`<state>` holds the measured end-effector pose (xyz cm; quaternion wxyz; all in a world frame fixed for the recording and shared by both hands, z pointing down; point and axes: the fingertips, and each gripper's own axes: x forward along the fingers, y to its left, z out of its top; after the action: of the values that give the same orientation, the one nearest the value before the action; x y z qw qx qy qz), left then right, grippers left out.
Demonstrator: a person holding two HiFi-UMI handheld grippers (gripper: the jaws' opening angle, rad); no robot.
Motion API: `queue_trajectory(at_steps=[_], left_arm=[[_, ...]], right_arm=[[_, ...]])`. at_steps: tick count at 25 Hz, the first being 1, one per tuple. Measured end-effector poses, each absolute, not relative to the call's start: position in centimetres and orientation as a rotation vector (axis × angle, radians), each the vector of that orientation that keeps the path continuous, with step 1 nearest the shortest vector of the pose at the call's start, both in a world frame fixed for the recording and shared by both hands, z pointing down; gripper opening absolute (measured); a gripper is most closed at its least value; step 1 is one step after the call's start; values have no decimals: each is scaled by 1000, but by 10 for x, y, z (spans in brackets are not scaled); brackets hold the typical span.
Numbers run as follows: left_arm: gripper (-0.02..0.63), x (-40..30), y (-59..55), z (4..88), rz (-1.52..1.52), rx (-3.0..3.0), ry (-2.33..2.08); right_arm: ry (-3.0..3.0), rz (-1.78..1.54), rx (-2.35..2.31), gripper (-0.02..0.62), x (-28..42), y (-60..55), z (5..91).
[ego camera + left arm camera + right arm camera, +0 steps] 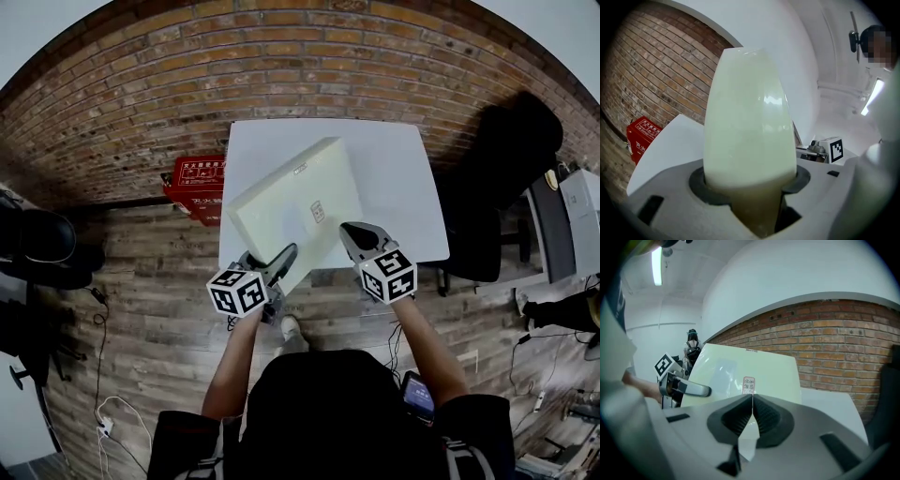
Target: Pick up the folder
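A pale cream folder (295,202), thick like a box file, hangs tilted above the white table (398,159). My left gripper (281,260) grips its near left corner, jaws spread wide around the thick edge. In the left gripper view the folder (747,117) rises between the pads of my left gripper (750,190). My right gripper (352,236) is shut on the folder's near right edge. In the right gripper view a thin pale edge is pinched in my right gripper (752,405), and the folder's face (754,369) carries a small label.
A red box (197,183) stands on the wooden floor left of the table, against the brick wall (281,66). A black chair (506,178) is at the table's right side. The person's foot shows below the table's near edge.
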<state>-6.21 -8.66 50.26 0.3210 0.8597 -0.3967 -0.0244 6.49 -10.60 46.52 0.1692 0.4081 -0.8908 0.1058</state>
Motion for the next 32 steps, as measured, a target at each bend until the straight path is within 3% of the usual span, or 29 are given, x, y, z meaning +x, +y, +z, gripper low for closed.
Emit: queue_trajectory(at_steps=[12,32], left_arm=[[272,2,-44,463,-49,2315,-1138],[272,52,58,403,-95,2387,-1315]], right_arm=[[-2626,219,1113,29,119,-70,429],[-2814,56,1056,28,172,29,378]])
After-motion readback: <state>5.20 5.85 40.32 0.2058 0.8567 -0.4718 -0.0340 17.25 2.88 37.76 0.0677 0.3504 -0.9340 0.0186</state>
